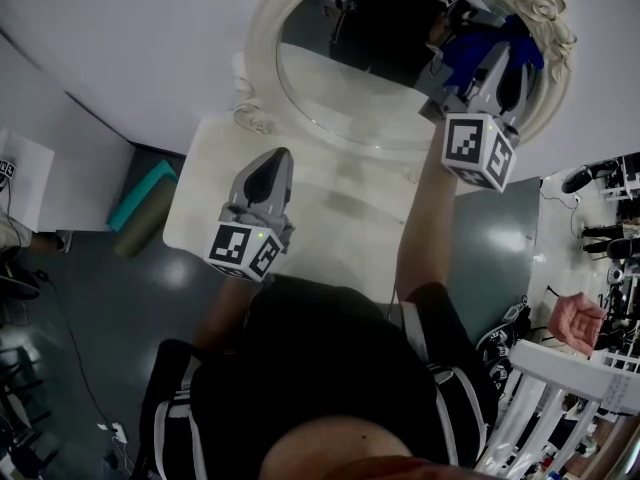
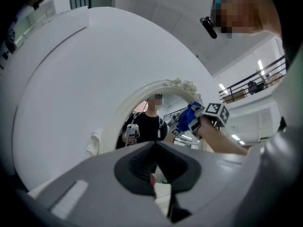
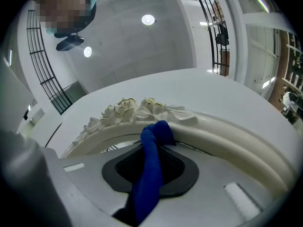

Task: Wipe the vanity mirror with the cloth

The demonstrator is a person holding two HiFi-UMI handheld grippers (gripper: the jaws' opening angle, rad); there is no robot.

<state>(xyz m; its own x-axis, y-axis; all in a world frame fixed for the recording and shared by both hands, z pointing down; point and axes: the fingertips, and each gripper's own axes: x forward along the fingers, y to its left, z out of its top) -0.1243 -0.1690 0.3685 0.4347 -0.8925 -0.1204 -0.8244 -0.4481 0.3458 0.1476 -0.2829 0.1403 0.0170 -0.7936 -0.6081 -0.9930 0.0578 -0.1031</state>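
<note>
Blue cloth pinched in right tool | mirror contact: right gripper view only | left tool closed

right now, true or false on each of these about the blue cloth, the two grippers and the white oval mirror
1. The right gripper is shut on the blue fabric cloth. True.
2. The blue cloth lies flat on the white tabletop. False: it is up off the tabletop, against the mirror's top edge.
3. The white oval vanity mirror has a crest of carved flowers on its frame. True.
4. The left gripper holds a second cloth. False: its jaws are together with nothing between them.
5. The cloth tip is right by the carved flowers. True.
</note>
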